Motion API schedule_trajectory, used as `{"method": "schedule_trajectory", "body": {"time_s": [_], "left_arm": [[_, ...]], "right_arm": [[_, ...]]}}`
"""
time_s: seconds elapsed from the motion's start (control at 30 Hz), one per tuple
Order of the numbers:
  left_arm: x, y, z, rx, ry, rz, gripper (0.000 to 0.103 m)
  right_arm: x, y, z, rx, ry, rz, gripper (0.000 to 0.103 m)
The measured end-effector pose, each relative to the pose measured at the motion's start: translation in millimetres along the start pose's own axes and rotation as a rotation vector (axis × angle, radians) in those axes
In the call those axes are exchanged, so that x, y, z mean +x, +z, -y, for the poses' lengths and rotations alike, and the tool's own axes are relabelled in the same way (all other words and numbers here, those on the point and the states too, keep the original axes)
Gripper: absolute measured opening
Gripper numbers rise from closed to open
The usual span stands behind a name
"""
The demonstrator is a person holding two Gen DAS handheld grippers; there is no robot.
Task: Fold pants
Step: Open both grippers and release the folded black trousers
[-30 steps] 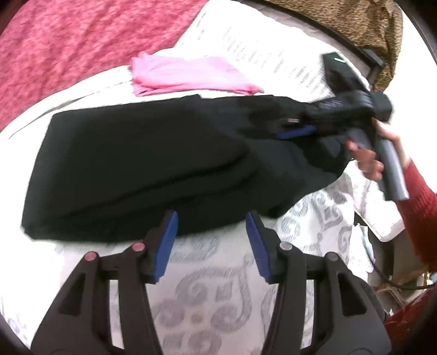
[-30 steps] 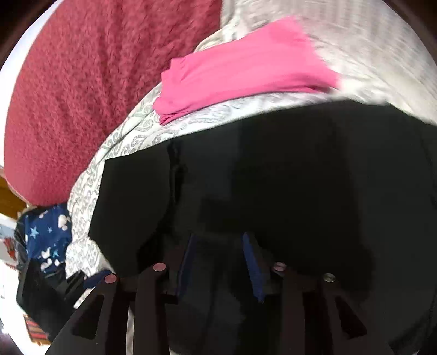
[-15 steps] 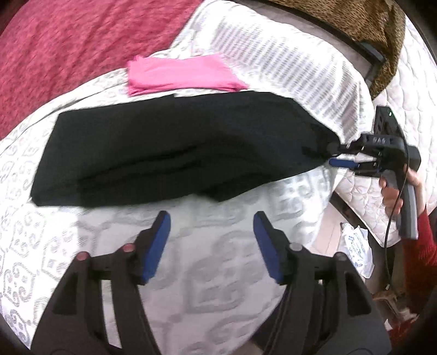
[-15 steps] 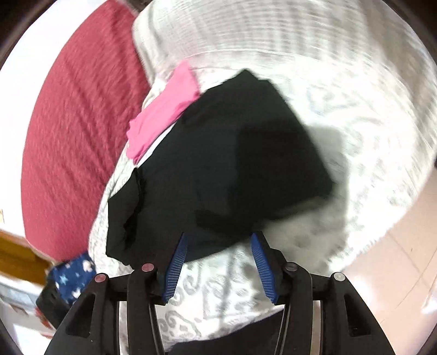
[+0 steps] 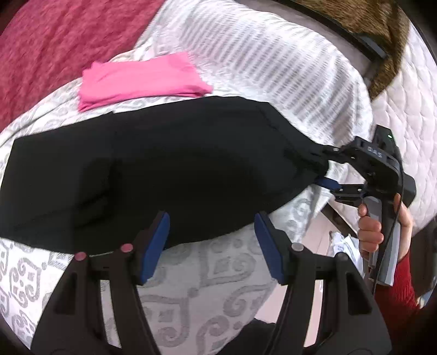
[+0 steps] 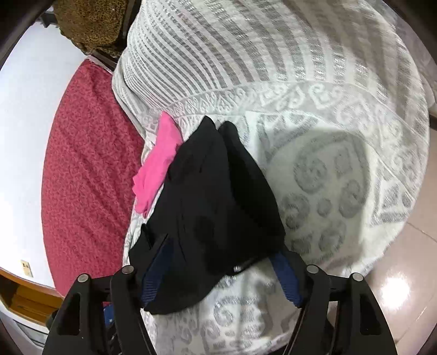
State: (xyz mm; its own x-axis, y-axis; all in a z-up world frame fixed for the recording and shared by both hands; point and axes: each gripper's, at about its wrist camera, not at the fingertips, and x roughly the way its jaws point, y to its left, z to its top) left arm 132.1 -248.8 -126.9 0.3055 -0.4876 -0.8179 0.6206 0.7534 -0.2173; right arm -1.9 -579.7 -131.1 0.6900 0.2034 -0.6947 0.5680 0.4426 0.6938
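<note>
Right gripper [image 6: 222, 270] has just been opening, pants [image 5: 153, 174] loose between its jaws on the bed [image 5: 240, 267]; left gripper [image 5: 211, 245] open, empty — fold laid.

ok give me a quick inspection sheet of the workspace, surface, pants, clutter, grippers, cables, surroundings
surface: bed with a white and grey patterned cover, a striped fold of it further back
job's things: black pants lying folded along the cover; one end sits between the right gripper's fingers
clutter: folded pink garment just behind the pants
grippers: left gripper open, over the pants' near edge, holding nothing; right gripper has just been opening, cloth between the fingers, not pinched
cables: black cable running down the right gripper's handle past the hand
surroundings: red blanket, brown speckled cloth, quilted white mattress, pale floor
</note>
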Motion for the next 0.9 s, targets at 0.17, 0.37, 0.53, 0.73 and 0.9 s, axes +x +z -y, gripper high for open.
{"method": "schedule_trajectory", "body": {"time_s": [0.17, 0.37, 0.53, 0.73, 0.9], "left_arm": [[4.0, 0.5, -26.8, -0.093, 0.047, -0.006, 0.066], [-0.5, 6.2, -43.5, -0.127, 0.07, 0.01, 0.066], [-3.1, 9.3, -53.8, -0.116, 0.08, 0.026, 0.066], [-2.9, 10.7, -69.4, -0.128, 0.061, 0.045, 0.066], [-4.1, 8.2, -85.5, -0.136, 0.044, 0.052, 0.066]], "right_arm": [[2.3, 3.3, -6.5, -0.02, -0.02, 0.032, 0.075], [10.5, 8.1, -26.9, -0.109, -0.1, 0.104, 0.017], [6.5, 6.3, -54.9, -0.228, -0.134, 0.147, 0.016], [3.3, -3.8, -99.4, -0.388, -0.17, 0.18, 0.016], [13.3, -22.7, -147.9, -0.534, -0.18, 0.193, 0.016]]}}
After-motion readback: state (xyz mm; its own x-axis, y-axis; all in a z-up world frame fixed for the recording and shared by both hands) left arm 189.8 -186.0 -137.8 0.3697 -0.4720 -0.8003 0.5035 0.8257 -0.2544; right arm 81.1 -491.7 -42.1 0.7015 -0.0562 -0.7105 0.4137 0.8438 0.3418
